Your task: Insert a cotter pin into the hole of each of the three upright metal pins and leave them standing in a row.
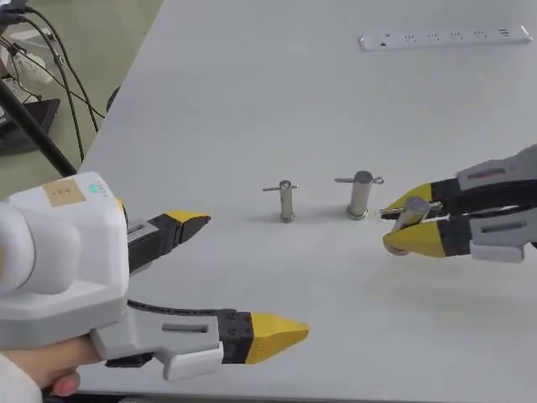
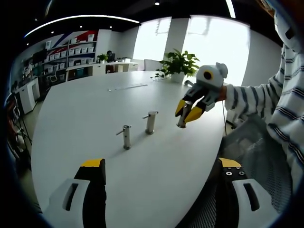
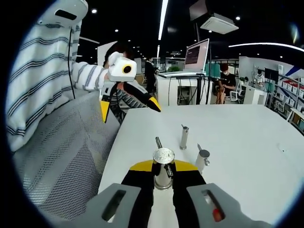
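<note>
The left gripper (image 1: 239, 277) is held by a hand (image 1: 50, 365) at the near edge, pointing across the white table (image 1: 252, 101); its jaws are spread wide with nothing between them.

The right gripper (image 1: 407, 222) sits level at the right, jaws clamped on a metal pin (image 1: 411, 211) that leans in the head view; whether its foot touches the table cannot be told.

Markings: one tan label (image 1: 63, 193) on the left gripper's housing, writing unreadable.

Count: three metal pins. The small pin (image 1: 287, 201) and the thicker pin (image 1: 361, 195) stand upright side by side, each with a cotter pin (image 1: 273, 188) through its head; the third is the held one, just beside the thicker pin. There is one power strip (image 1: 445, 38) at the far edge.
</note>
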